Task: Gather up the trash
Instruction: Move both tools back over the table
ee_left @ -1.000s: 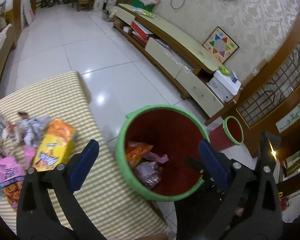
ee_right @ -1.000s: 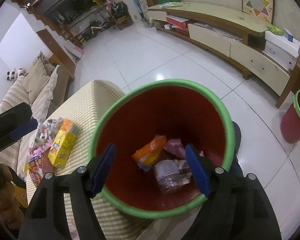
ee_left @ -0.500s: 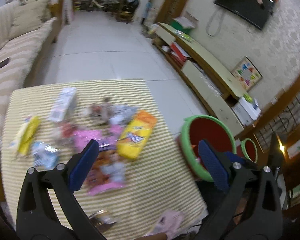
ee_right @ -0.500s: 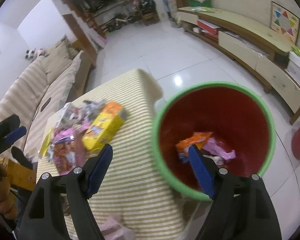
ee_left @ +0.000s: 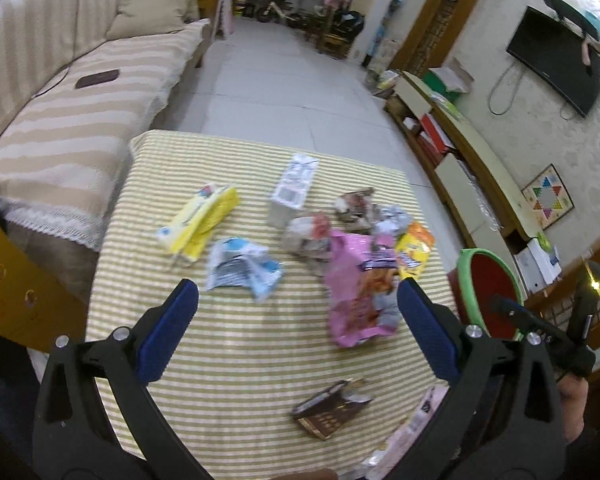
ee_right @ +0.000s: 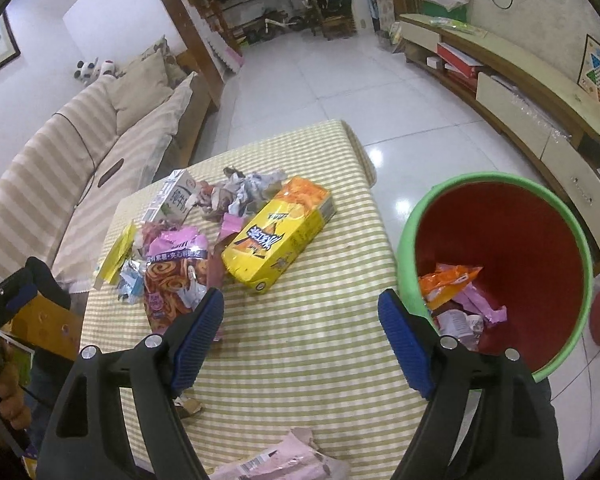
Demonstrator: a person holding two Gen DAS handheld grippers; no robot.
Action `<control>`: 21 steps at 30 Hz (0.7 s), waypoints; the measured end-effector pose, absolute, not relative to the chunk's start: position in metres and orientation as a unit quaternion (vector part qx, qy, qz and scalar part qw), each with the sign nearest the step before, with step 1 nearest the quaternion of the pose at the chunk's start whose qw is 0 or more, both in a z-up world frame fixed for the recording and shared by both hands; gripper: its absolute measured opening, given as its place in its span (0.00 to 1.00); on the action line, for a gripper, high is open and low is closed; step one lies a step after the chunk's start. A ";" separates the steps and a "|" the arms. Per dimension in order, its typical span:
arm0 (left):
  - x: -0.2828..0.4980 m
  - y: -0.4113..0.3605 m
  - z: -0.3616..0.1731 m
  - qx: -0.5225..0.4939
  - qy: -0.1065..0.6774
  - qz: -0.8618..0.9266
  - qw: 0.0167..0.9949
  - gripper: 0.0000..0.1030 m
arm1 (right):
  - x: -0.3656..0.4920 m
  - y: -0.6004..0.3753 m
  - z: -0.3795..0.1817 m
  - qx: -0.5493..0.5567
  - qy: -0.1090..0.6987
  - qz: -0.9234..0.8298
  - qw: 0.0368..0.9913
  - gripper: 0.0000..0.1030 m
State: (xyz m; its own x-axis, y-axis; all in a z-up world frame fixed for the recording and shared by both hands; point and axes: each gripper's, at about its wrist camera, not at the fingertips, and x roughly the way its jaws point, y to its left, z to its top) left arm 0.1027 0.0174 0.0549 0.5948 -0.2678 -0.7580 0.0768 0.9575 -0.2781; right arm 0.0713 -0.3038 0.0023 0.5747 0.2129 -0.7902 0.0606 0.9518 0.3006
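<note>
Both grippers empty, over the striped table (ee_left: 236, 364), turned toward the litter. Step in hand, as I judge it: between deposits, coming in for the next piece of trash.

Left gripper (ee_left: 298, 324): jaws spread wide, nothing between them. Below it lie a blue-white wrapper (ee_left: 242, 268), a pink bag (ee_left: 364, 280), a brown wrapper (ee_left: 330, 410) near the table's close edge. Farther off, a yellow packet (ee_left: 200, 222) and a milk carton (ee_left: 294, 188).

Right gripper (ee_right: 300, 334): jaws apart and bare; they have just been opening wider, with nothing between them. Ahead of it a yellow-orange box (ee_right: 278, 234), the largest item (looks rigid, should take a squeeze across its narrow faces). A pink wrapper (ee_right: 276, 462) lies at the near edge, partly cut off by the frame.

Bin (ee_right: 500, 184): red, green rim, standing on the floor just off the table's right side. Already holds an orange packet (ee_right: 448, 278) and other wrappers.

Next move, my reading: each gripper drops onto one item, closes, carries it right to the bin. Thin films lie flat on the cloth, so the fingertips probably need to pinch a raised crease. Most of the pile remains; task well short of done.
</note>
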 end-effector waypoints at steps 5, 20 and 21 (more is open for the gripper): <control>0.107 0.036 0.043 -0.113 0.447 -0.082 0.884 0.95 | 0.081 -0.295 -0.002 0.143 0.467 0.044 0.871 0.75; 0.169 0.054 0.007 -0.067 0.474 -0.065 0.875 0.95 | 0.131 -0.283 -0.032 0.155 0.499 0.039 0.852 0.79; 0.176 0.054 0.004 -0.060 0.477 -0.062 0.875 0.95 | 0.134 -0.283 -0.035 0.156 0.500 0.037 0.851 0.79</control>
State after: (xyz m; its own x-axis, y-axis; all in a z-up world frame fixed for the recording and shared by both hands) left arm 0.1764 0.0543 0.0036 0.5379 -0.1663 -0.8264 0.0519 0.9850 -0.1645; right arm 0.1345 -0.2827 -0.0347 0.4964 0.2191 -0.8400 0.0927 0.9487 0.3022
